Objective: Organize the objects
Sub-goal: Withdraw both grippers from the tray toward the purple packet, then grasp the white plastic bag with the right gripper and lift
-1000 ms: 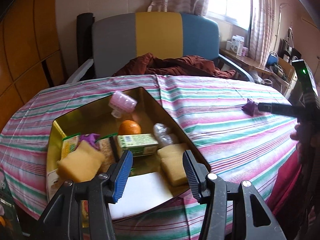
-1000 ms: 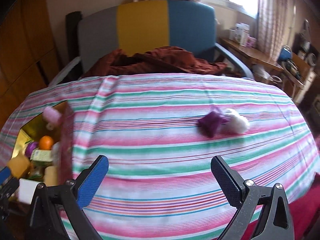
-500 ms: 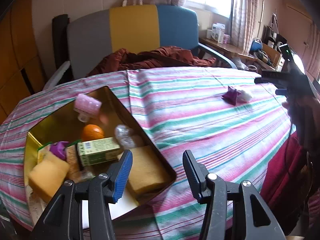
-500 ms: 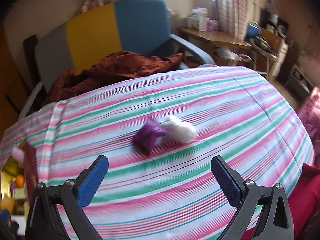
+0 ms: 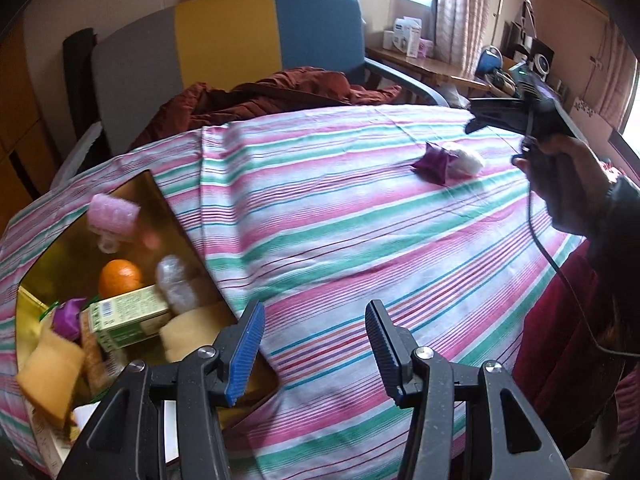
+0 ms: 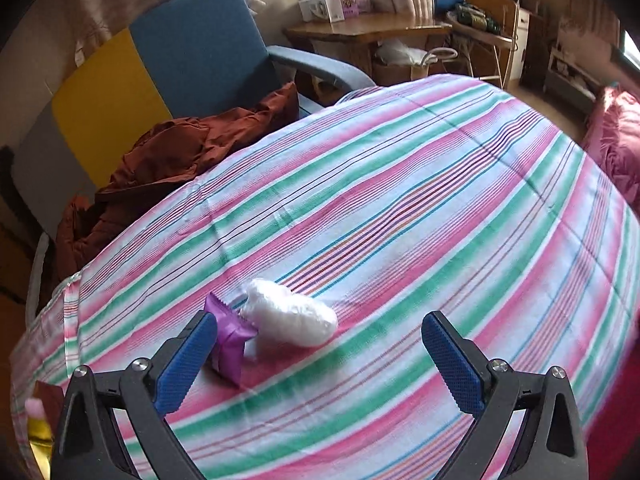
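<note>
A purple packet (image 6: 229, 338) and a white wrapped bundle (image 6: 289, 318) lie touching on the striped tablecloth, just ahead of my right gripper (image 6: 316, 356), which stands wide open and empty above them. From the left wrist view the same purple packet (image 5: 434, 163) and white bundle (image 5: 466, 161) sit far right, under the right gripper held by a hand (image 5: 560, 184). My left gripper (image 5: 314, 344) is open, nothing between its fingers, over the cloth beside the gold tin (image 5: 176, 216). The tin holds an orange (image 5: 119, 277), a green carton (image 5: 128, 320), a pink roll (image 5: 113, 212) and yellow sponges.
A grey, yellow and blue chair (image 5: 224, 36) with a rust-brown garment (image 5: 276, 96) stands behind the table. A cluttered wooden desk (image 6: 372, 28) lies at the back right. A pink cushion (image 6: 616, 140) sits past the table's right edge.
Both grippers moved right across the table. The right one now hangs close over the purple packet and white bundle; the tin slid toward the left edge of the left view.
</note>
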{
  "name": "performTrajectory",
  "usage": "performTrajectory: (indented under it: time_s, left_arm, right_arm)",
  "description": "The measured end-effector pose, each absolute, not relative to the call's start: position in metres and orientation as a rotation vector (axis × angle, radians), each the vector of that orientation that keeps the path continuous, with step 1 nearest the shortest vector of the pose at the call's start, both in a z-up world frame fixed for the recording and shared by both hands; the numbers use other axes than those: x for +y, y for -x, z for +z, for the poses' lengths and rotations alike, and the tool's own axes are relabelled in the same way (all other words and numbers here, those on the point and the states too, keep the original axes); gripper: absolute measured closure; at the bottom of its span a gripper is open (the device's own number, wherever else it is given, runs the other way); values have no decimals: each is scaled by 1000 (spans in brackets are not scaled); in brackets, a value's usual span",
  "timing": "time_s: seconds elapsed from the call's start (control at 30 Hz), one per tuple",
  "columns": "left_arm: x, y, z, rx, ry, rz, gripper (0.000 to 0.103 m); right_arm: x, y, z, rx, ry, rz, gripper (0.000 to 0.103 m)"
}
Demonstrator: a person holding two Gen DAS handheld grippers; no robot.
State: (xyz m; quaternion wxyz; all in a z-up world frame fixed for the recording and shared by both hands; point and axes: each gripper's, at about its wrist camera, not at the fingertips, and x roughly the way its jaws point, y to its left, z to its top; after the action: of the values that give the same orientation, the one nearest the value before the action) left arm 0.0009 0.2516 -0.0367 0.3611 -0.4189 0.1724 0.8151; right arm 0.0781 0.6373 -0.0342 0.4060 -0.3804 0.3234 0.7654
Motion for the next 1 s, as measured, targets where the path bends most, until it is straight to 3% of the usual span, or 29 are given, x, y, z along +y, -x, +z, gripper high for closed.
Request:
performTrajectory:
  time_s: [0.23, 0.33, 0.43, 0.5, 0.53, 0.8, 1.0]
  left_arm:
    - [288, -3, -45, 478, 1096, 2040, 50]
    - [304, -4, -45, 472, 1094, 2015, 50]
    - [320, -2, -45, 469, 1090, 1999, 50]
    - [331, 1, -45, 460, 1089, 1991, 50]
    - [335, 3, -45, 459, 1088, 1988, 50]
    - [384, 21, -58, 481, 1114, 1943, 50]
    - [418, 46, -72, 329, 1269, 1845, 50]
  right_arm:
    - [658, -58, -68, 879, 1045, 1905, 1]
    - [660, -50, -74, 871, 1072, 1915, 9]
    - [661, -43, -83, 884, 1125, 1920, 32]
    - [659, -40, -89, 902, 1173, 1916, 58]
    - [658, -41, -87, 884, 1169, 1907, 63]
    - [661, -67, -69, 954, 1067, 1918, 65]
    - [657, -67, -53, 894, 1023, 1954, 65]
